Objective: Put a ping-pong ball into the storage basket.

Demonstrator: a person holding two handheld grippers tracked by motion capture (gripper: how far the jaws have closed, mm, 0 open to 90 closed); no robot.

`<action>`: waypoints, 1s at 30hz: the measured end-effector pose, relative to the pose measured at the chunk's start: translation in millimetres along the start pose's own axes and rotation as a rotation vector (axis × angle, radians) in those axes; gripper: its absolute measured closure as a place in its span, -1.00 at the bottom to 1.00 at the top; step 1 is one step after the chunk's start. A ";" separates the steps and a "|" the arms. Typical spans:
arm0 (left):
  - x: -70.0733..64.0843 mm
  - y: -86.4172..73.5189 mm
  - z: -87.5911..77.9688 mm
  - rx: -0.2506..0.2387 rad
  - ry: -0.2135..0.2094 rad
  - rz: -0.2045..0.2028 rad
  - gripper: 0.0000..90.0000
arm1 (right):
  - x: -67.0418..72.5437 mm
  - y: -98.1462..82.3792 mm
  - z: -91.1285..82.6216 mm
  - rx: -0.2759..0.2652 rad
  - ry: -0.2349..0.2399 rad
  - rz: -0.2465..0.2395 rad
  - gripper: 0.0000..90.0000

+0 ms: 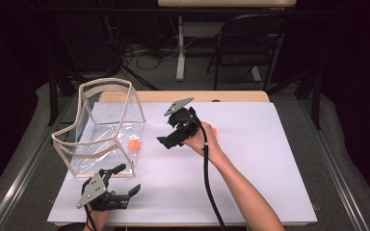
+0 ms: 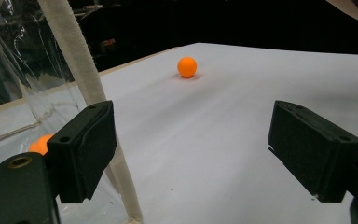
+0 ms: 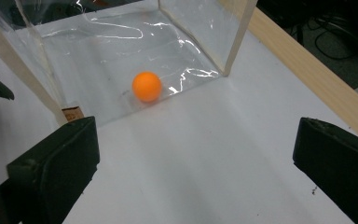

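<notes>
Jaws of both the right gripper (image 1: 166,141) and left gripper (image 1: 123,179) stand apart (nothing between them), near the clear bag (image 1: 107,126).

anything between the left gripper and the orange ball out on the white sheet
Nothing visible does. In the left gripper view, bare white sheet runs from the open left gripper to the loose orange ball. The clear bag's frame stands off to one side.

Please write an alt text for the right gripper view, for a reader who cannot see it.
An orange ball lies inside a clear plastic box on a white table. The right gripper faces the box with its two black jaws wide apart and nothing between them.
</notes>
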State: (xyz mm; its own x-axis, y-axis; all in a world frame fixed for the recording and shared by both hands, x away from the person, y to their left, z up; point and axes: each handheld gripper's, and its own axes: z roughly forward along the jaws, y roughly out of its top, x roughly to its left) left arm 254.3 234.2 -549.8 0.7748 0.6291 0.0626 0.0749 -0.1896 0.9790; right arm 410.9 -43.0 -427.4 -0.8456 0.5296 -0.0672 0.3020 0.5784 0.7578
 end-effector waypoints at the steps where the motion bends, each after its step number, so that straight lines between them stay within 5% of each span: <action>1: -0.1 -0.3 0.6 -0.002 -0.001 -0.005 -0.65 | -0.2 -2.8 0.1 0.002 0.002 0.004 -1.00; 30: -2.3 -0.6 -0.3 0.010 -0.002 0.003 -0.65 | -1.3 -90.6 -22.6 0.061 -0.059 0.094 -1.00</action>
State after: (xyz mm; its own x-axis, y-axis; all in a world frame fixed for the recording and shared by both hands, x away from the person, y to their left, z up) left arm 252.3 233.1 -550.5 0.7763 0.6270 0.0656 0.0782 -0.1990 0.9769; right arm 374.7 -110.1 -481.4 -0.7854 0.6178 -0.0376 0.4064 0.5604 0.7216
